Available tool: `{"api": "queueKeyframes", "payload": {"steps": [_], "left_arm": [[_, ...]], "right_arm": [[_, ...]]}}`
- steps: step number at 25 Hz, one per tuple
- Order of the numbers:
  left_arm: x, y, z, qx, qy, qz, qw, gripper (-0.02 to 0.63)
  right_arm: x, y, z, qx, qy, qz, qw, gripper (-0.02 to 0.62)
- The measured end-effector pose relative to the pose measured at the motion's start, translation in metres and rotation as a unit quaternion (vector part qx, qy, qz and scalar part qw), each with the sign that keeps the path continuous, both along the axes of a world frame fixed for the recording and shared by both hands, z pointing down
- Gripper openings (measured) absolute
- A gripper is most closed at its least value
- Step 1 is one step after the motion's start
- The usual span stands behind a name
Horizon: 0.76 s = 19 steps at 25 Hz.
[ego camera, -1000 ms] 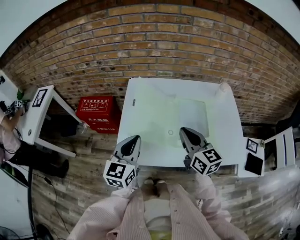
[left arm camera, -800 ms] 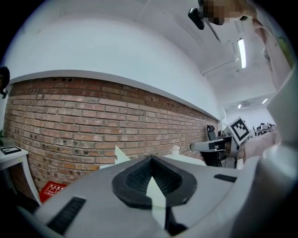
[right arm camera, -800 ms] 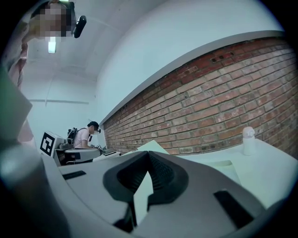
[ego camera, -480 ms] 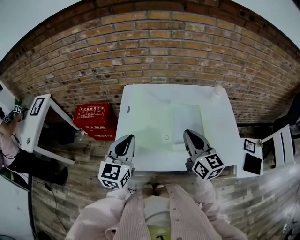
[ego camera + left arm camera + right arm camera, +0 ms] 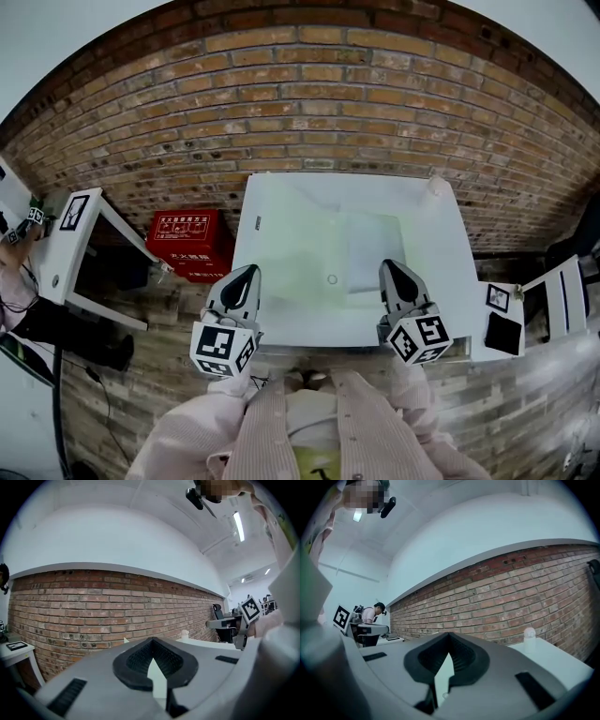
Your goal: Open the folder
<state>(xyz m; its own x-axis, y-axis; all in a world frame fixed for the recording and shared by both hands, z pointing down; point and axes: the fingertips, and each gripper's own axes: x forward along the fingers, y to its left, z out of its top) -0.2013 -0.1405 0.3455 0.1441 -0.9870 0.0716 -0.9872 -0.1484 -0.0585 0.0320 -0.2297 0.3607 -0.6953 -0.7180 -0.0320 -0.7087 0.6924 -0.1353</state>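
A pale green translucent folder (image 5: 309, 248) lies flat and closed on the white table (image 5: 436, 272). Its small round snap button (image 5: 331, 278) sits near the folder's front edge. My left gripper (image 5: 247, 273) hovers over the table's front left part, left of the folder, jaws shut and empty. My right gripper (image 5: 390, 266) hovers at the folder's right front corner, also shut with nothing in it. In the left gripper view the left gripper (image 5: 152, 640) points level at the brick wall. In the right gripper view the right gripper (image 5: 449, 635) does likewise.
A small white bottle (image 5: 434, 186) stands at the table's back right corner. A red box (image 5: 190, 239) lies on the floor at left, beside a white side table (image 5: 70, 234). Another small table (image 5: 502, 314) stands at right. A brick wall (image 5: 319, 103) runs behind.
Both grippers have drawn apart, the left toward the table's left edge and the right farther right of the button. Both stayed shut. The folder has not moved.
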Motion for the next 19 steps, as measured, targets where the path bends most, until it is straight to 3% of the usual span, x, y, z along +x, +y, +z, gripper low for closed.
{"api": "queueKeyframes", "payload": {"steps": [19], "left_arm": [[-0.009,0.001,0.011,-0.017,-0.014,-0.016,0.9996,-0.006]], "right_arm": [[-0.008,0.003,0.008,0.008,0.021,-0.018,1.0,0.003]]}}
